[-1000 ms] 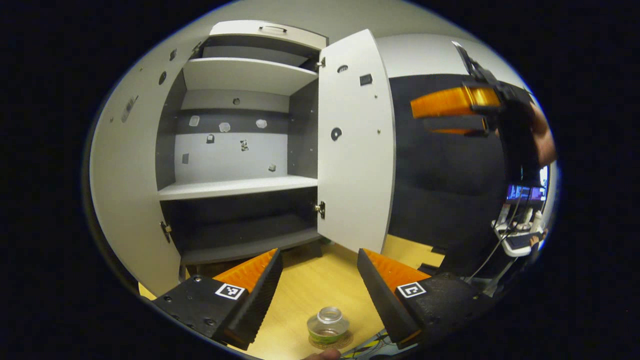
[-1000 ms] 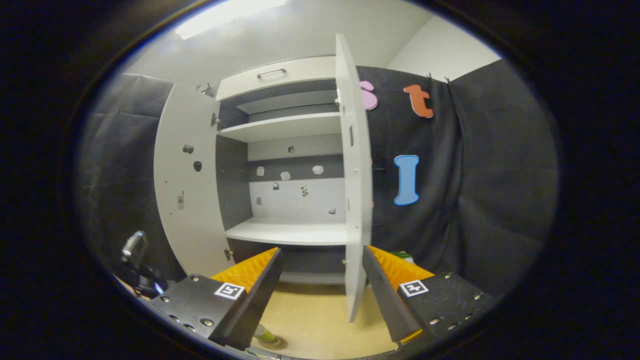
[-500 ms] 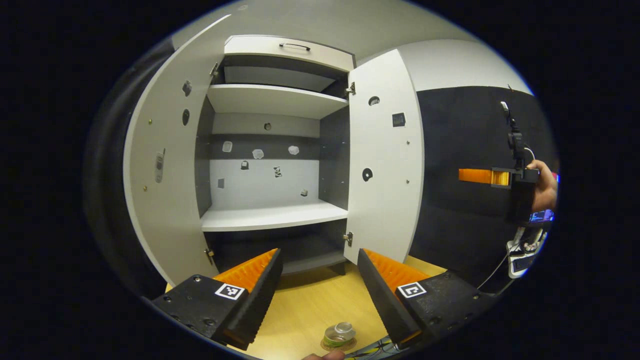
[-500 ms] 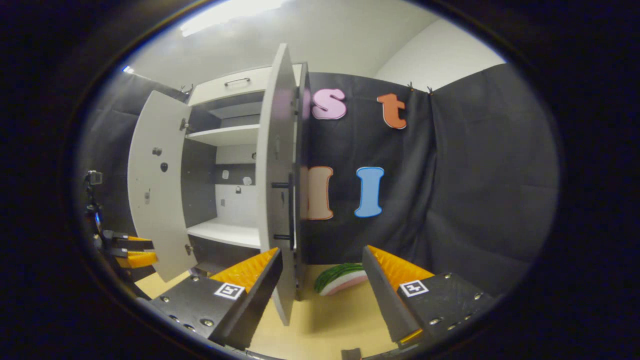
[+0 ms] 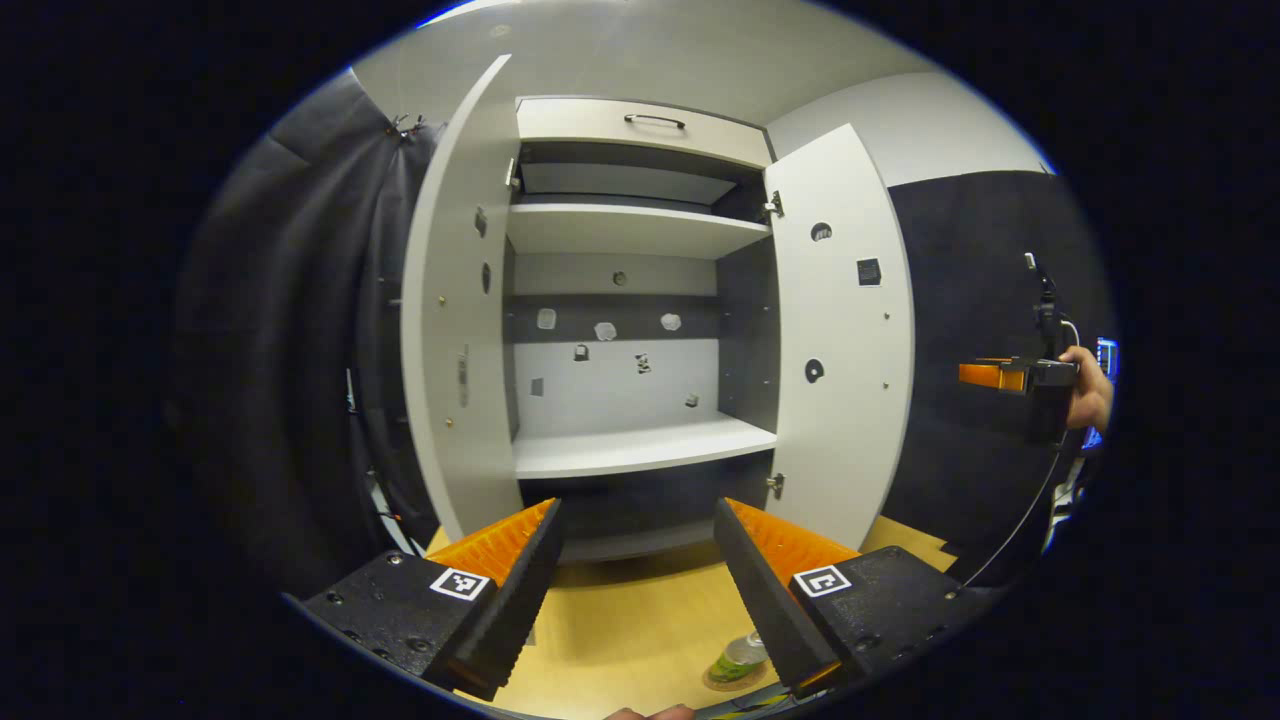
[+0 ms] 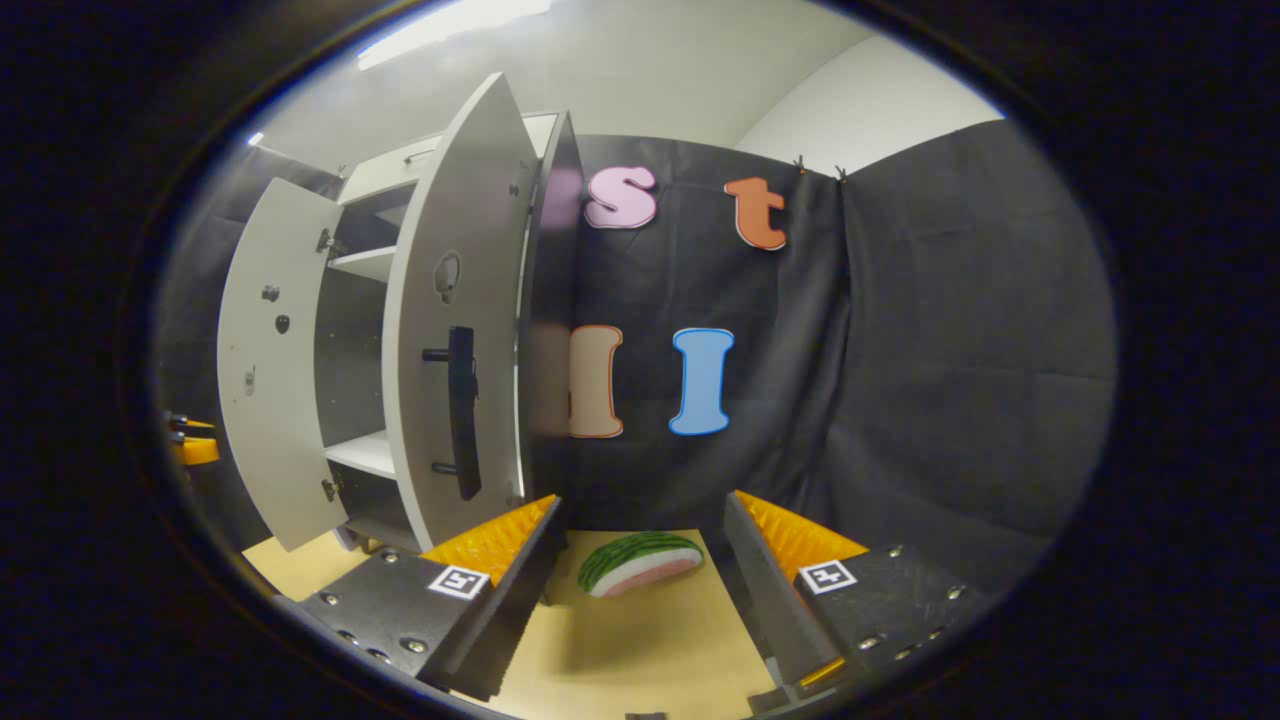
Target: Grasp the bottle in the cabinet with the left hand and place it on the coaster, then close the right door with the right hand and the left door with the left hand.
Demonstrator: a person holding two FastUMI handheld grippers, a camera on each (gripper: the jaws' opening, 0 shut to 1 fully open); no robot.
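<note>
Right claw (image 6: pixel 640 590) now behind right door (image 6: pixel 450 330)

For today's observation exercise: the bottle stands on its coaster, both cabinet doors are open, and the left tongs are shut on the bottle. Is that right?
Not quite. In the left gripper view the left tongs are open and empty; the bottle stands free on its coaster. Both cabinet doors are open.

Dim, sharp fisheye views — edges bowed, ceiling light (image 6: pixel 450 25) glaring overhead.
</note>
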